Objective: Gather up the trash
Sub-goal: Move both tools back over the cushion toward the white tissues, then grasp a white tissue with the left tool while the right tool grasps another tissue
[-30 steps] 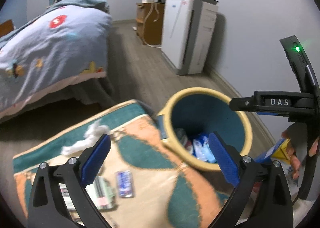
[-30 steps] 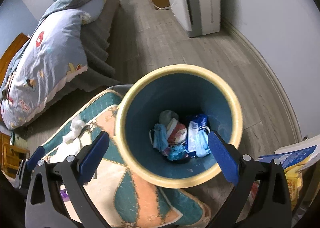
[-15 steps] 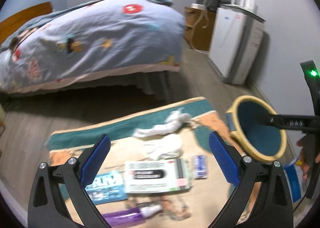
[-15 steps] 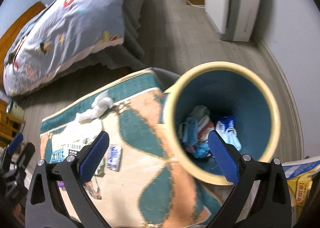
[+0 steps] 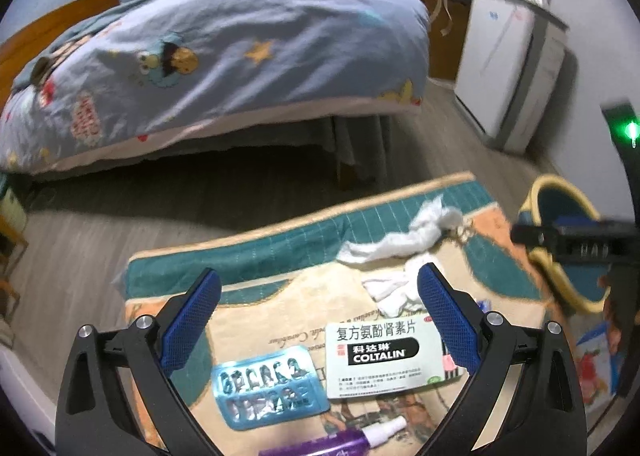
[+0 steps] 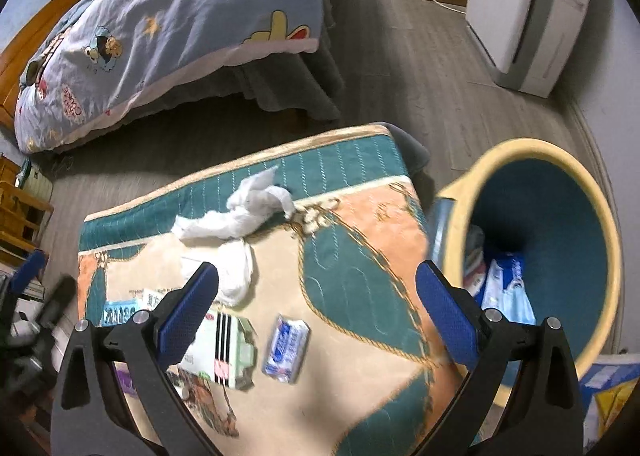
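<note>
Hovering over the near left part of the patterned mat (image 5: 304,248), the left tool (image 5: 318,320) has its blue pads spread wide and holds nothing. Below and between its fingers lies the blue blister pack (image 5: 269,387), its long side running left to right, and just to the right of that the white Coltalin box (image 5: 385,359), also lying flat and crosswise to the fingers. A purple spray bottle (image 5: 344,443) sits at the very bottom edge, its nozzle pointing right. I would judge the left tool the nearer one for the blister pack and the box: they lie straight ahead of it and a little down.

Further right and farther out on the mat, two wads of white tissue (image 6: 236,215) lie touching each other, the longer one stretched slantwise toward the far right corner. Ahead of the right tool (image 6: 318,304), which is likewise spread wide and empty, a small blue-and-white wrapper (image 6: 286,348) lies by itself, just right of the box's striped end. That piece looks like the right tool's to take.

At the far right, beside the mat's edge, stands the yellow-rimmed bin (image 6: 600,240), teal inside. It already holds several pieces: blue-and-white packets and something red and white lower down. Anything lifted has to travel rightward to reach it.
</note>
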`<state>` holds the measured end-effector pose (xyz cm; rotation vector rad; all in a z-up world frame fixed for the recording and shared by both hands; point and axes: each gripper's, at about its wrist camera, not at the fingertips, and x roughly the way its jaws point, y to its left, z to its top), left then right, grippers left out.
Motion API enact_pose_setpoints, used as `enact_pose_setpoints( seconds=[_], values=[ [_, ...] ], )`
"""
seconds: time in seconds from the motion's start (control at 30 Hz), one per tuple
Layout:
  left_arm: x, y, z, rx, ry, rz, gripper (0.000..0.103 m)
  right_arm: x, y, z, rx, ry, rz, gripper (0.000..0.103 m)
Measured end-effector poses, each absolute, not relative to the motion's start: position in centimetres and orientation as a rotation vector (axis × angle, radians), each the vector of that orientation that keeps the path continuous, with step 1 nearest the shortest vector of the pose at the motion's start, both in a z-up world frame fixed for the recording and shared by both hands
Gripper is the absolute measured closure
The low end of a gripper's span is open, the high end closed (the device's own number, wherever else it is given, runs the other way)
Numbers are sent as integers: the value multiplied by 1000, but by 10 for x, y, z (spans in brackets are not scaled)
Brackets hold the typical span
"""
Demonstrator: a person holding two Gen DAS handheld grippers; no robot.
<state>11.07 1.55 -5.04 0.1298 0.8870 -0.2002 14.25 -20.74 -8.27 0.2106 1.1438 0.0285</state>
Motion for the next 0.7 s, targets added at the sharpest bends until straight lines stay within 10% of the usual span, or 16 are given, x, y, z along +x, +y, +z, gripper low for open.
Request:
enact_pose_setpoints(
  seconds=[0.7],
  values=[
    [151,-70,-142,238,1099,-399,9,191,-254,-122,403,1186,-27,6]
  ],
)
